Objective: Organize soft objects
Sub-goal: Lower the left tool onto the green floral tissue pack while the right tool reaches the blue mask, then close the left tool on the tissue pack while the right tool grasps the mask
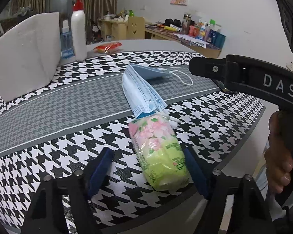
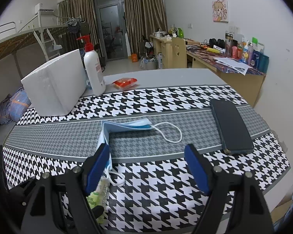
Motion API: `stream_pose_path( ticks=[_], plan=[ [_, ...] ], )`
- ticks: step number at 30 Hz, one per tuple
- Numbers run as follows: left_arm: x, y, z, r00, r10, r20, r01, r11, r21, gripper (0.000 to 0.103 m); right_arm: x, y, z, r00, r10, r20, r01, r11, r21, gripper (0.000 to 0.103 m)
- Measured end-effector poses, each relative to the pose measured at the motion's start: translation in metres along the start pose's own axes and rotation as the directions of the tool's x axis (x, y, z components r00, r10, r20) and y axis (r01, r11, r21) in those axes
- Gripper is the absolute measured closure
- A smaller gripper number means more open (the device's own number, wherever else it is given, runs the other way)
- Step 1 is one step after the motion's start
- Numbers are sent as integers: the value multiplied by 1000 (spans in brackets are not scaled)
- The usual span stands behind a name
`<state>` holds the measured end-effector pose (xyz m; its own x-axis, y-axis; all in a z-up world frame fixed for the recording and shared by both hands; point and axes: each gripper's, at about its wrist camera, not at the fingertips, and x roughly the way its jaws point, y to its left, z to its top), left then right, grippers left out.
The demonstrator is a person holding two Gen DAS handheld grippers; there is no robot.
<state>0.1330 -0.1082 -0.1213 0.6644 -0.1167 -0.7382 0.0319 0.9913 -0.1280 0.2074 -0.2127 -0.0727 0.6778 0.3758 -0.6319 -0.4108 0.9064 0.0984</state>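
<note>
While the left gripper (image 1: 147, 167) straddles the tissue pack (image 1: 158, 157) near the front edge of the checked tablecloth (image 1: 48, 156), its blue pads stand apart: the right-hand pad is at or just beside the pack's flank, and the other is clear of it with cloth showing between, so nothing is clamped yet. No earlier view is given, so I judge only that a grasp is being set up. To do it well, the pads should meet the pack across its narrow width, somewhere near its middle, and squeeze gently enough that the soft wrapper does not buckle or squirt forward. The pack lies flat, its long axis running from the gripper's near side away and slightly left, the pink flowered end pointing toward the face mask (image 1: 140, 91) and touching or slightly overlapping the mask's lower edge; lifting straight up first should keep the mask and its ear loop from being dragged. The right gripper (image 2: 147, 167) hovers with its jaws wide apart and empty, over the cloth, with a phone (image 2: 231, 125) lying well off to its right.
</note>
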Motion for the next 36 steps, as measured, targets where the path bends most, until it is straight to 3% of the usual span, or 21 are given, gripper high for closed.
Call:
stream_pose_path(
  ticks=[3,7,18,23,36],
  plan=[
    [-1,-2,0,1000,-27,1,27,1000,5,54,0,0,0,1000,1,-2,-1,1000,2,20],
    [-2,-1,0,999,-48,-4,48,999,8,60,2,2,1,1000,5,-4,-5,1000,0,20],
    [-32,15,3,997,-59,43,58,998,14,62,8,16,7,1000,26,-4,-26,1000,-11,20],
    [-37,36,9,998,-5,61,7,1000,-27,62,16,20,9,999,46,-26,-46,999,-7,20],
    [-43,68,17,995,53,84,-45,995,-90,62,39,42,11,991,108,-75,-110,993,-30,20]
  ],
)
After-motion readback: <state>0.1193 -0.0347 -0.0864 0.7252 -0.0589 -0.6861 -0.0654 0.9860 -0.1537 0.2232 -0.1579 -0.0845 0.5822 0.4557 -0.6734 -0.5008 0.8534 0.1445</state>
